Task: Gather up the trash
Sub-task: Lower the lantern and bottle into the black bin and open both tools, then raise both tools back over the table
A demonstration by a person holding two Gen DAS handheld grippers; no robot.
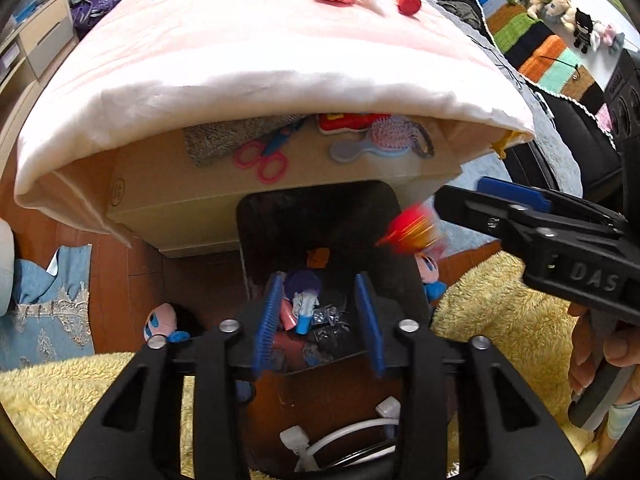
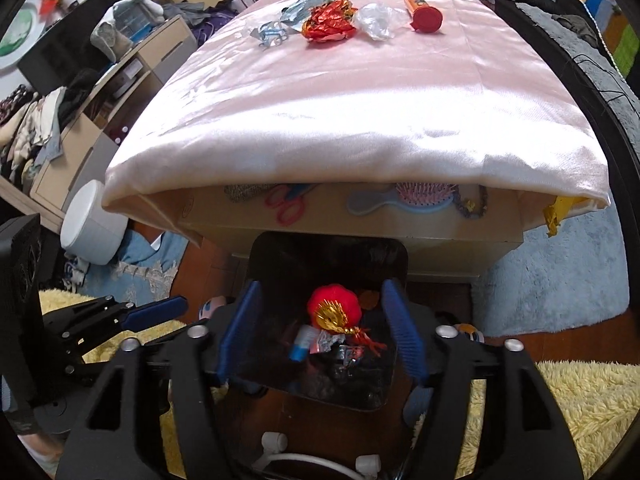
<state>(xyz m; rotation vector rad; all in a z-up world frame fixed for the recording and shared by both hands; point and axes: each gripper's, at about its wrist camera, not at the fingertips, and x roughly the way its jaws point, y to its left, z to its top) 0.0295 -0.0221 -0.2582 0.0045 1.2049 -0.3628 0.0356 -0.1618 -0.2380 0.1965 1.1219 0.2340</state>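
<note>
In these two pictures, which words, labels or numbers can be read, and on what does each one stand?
"DAS": raised letters on the body of the right gripper, cut off at the picture's edge.
Round stamp on the cardboard box: too small to read.
Print on the orange tube: too blurred.

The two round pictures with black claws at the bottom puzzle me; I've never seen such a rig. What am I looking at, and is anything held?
There is no robot here. A person holds a hand tool in each hand, each with two blue-padded fingers and a wide-angle camera looking along them.

One picture looks from the left gripper, the other from the right gripper; each also shows its partner at the side.

Both point down into a black bin on the floor, already holding scraps. A red and gold ornament is between the right gripper's open fingers, apparently dropping in. Neither tool grips anything.

Behind is a table under a pink cloth. On it lie foil scraps, a red wrapper, clear plastic and a red-capped tube.
</note>
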